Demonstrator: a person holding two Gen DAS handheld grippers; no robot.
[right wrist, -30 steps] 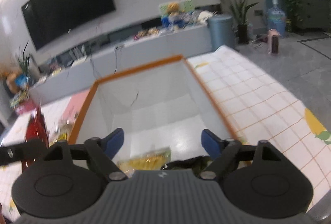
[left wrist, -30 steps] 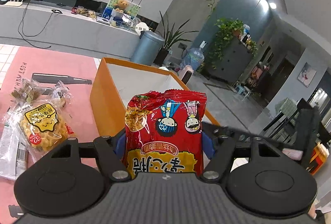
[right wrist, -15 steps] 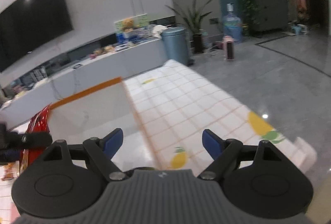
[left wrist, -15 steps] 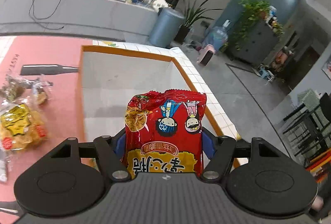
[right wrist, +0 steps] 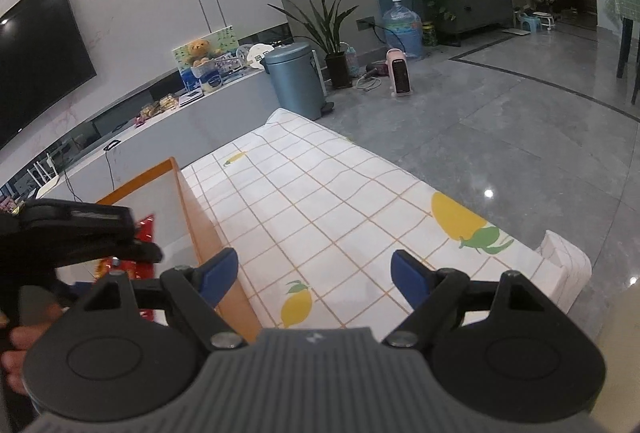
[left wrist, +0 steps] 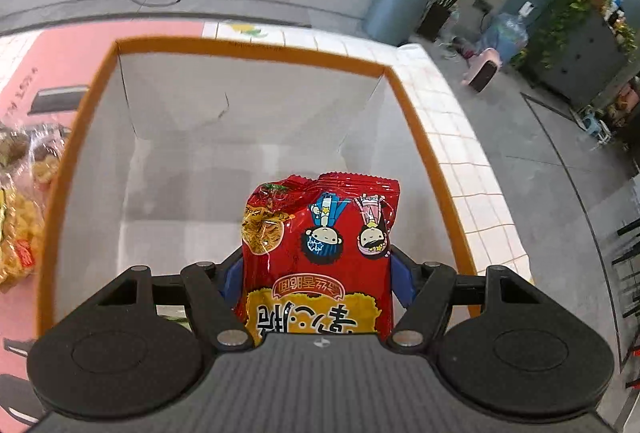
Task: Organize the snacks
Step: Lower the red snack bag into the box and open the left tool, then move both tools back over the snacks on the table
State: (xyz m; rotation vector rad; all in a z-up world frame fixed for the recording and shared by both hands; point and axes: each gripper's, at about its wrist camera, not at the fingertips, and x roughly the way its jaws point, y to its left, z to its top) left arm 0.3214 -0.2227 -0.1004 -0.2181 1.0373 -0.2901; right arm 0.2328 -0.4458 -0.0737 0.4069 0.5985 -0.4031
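In the left wrist view, a red bag [left wrist: 320, 253] is gripped between the blue pads of the left gripper [left wrist: 318, 279]. The bag is held up over the open box [left wrist: 420, 137] with the orange rim. The floor of the box looks mostly bare from here. At nine o'clock, outside the box, more snack bags [left wrist: 20, 217] are seen on the pink mat [left wrist: 60, 53]. These are likely still to be put away, so the job seems far from done.

In the right wrist view, the right gripper [right wrist: 314, 279] is spread wide and nothing is held in it. It is pointed over the checked cloth [right wrist: 340, 201]. At nine o'clock, the box rim and the red bag are seen.
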